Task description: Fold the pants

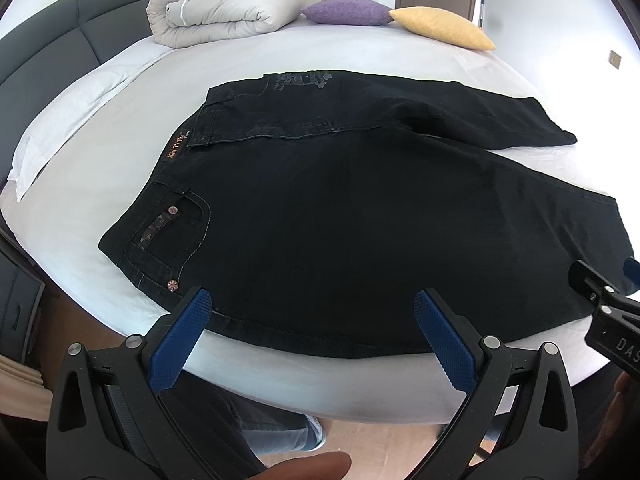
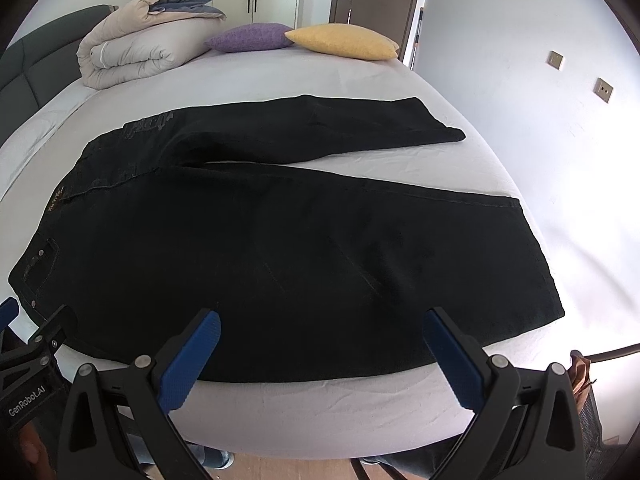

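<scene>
Both my grippers, left (image 1: 312, 320) and right (image 2: 320, 338), hover spread and empty at the near edge of black jeans (image 1: 340, 220) lying flat on the bed (image 1: 100, 140); pinching one denim layer could skew the fold.

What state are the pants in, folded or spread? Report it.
Spread, not yet folded. The black pants lie flat on the bed, both legs splayed apart with sheet showing between them. Both tongs, left and right, are open, holding nothing.

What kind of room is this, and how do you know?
Most likely a bedroom: the pants lie on a bed with a padded headboard, a folded duvet and two pillows at the far end.
</scene>
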A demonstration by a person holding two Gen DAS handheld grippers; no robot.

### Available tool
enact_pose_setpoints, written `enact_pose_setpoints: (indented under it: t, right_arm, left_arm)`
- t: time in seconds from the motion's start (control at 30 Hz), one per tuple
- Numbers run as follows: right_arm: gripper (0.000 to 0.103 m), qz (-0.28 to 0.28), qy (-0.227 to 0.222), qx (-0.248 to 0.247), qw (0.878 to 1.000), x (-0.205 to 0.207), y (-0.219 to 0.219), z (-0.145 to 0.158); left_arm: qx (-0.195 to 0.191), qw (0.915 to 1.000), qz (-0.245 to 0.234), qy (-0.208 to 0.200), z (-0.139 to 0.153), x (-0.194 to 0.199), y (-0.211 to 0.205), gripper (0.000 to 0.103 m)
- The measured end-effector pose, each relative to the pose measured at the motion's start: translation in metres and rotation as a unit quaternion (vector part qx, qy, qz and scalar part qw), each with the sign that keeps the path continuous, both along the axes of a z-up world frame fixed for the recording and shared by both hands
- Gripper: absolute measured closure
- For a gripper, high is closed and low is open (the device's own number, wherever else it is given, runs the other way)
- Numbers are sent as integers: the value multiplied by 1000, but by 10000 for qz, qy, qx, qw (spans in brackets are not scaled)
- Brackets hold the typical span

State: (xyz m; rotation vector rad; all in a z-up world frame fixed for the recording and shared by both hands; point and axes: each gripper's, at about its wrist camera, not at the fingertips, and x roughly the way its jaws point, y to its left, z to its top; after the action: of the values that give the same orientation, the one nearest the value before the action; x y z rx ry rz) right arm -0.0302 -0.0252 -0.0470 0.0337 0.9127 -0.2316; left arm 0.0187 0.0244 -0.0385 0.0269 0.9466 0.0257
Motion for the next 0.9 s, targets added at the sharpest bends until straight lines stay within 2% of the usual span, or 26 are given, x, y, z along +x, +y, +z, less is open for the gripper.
enact_pose_setpoints:
  t: [0.13, 0.23, 0.3, 0.4, 0.47, 0.5, 0.53, 0.57, 0.6, 0.67, 0.77, 0.9]
  right_arm:
    - [0, 232, 80, 103, 9996, 14, 0, -3]
    - [0, 604, 37, 413, 9973, 32, -2, -2]
    - [0, 819, -59, 427, 9957, 49, -3, 2]
    - [1, 1138, -214, 357, 9926, 77, -9, 9]
    - [8, 1312, -313, 392, 9901, 99, -16, 14]
    - [11, 1421, -317, 427, 9884, 113, -21, 15]
    - [17, 1490, -315, 442, 9873, 123, -24, 16]
    - [24, 1626, -312, 467, 9851, 137, -28, 17]
    - [27, 1705, -269, 473, 9839, 149, -32, 16]
    - [36, 1796, -195, 554, 9820, 168, -40, 16]
    - [36, 1969, -232, 650, 9780, 185, -50, 16]
    - [36, 2331, -250, 506, 9708, 207, -53, 11]
  left_arm:
    - [118, 9999, -13, -49, -6, 12, 4, 0]
    - [-34, 9998, -155, -103, -7, 29, 16, 0]
    - [-215, 9993, -243, -160, -6, 49, 31, 0]
    - [-35, 9984, -493, -264, -5, 85, 46, 0]
    - [-60, 9961, -842, -272, -5, 110, 55, 0]
    - [-324, 9918, -1214, -236, -6, 125, 60, 0]
    - [-511, 9870, -1526, 39, -10, 140, 63, 0]
    - [-514, 9841, -1658, 377, -15, 158, 68, 0]
    - [-416, 9849, -1626, 416, -16, 173, 73, 0]
    - [-271, 9861, -1634, 126, -8, 204, 88, 0]
    - [93, 9846, -1730, -212, 5, 263, 104, 0]
    - [816, 9707, -2248, -220, 3, 345, 109, 0]
